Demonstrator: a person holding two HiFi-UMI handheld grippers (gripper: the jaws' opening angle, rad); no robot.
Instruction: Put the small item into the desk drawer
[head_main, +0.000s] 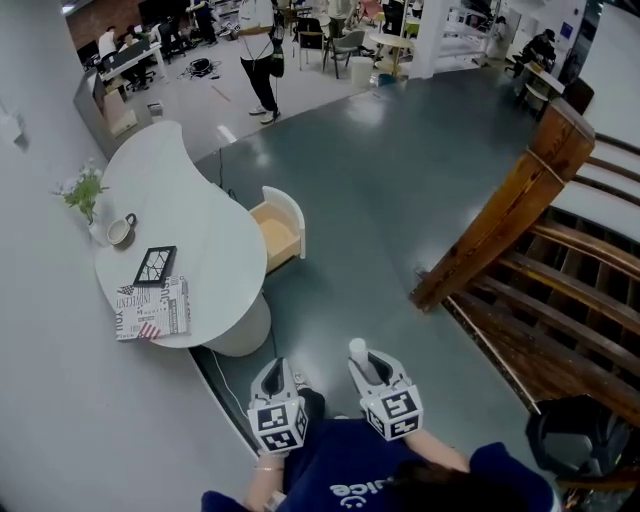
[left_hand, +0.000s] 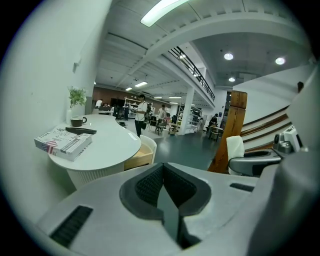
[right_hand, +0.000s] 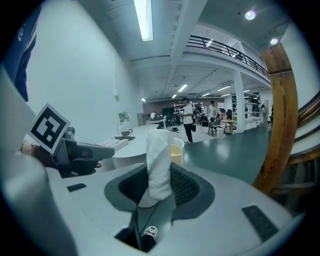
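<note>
Small item (right_hand: 159, 155) clamped upright in right gripper (right_hand: 161, 192).

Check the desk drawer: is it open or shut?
Open: the drawer juts out from the white desk, its wooden inside exposed.

White desk (head_main: 200, 225) at 10 o'clock, head view. drawer (head_main: 277, 232): white front, pale yellow wood inside. small item (right_hand: 159, 155): white. left gripper (head_main: 277, 375), right gripper (head_main: 363, 366): light grey, dark ribbed pads, black-and-white square-marker cubes. floor (head_main: 400, 180): dark blue-grey. stair rail (head_main: 500, 220), 3 o'clock: brown wood. book (head_main: 152, 308): white, red-striped flag patch. plant (head_main: 84, 190): green.
</note>
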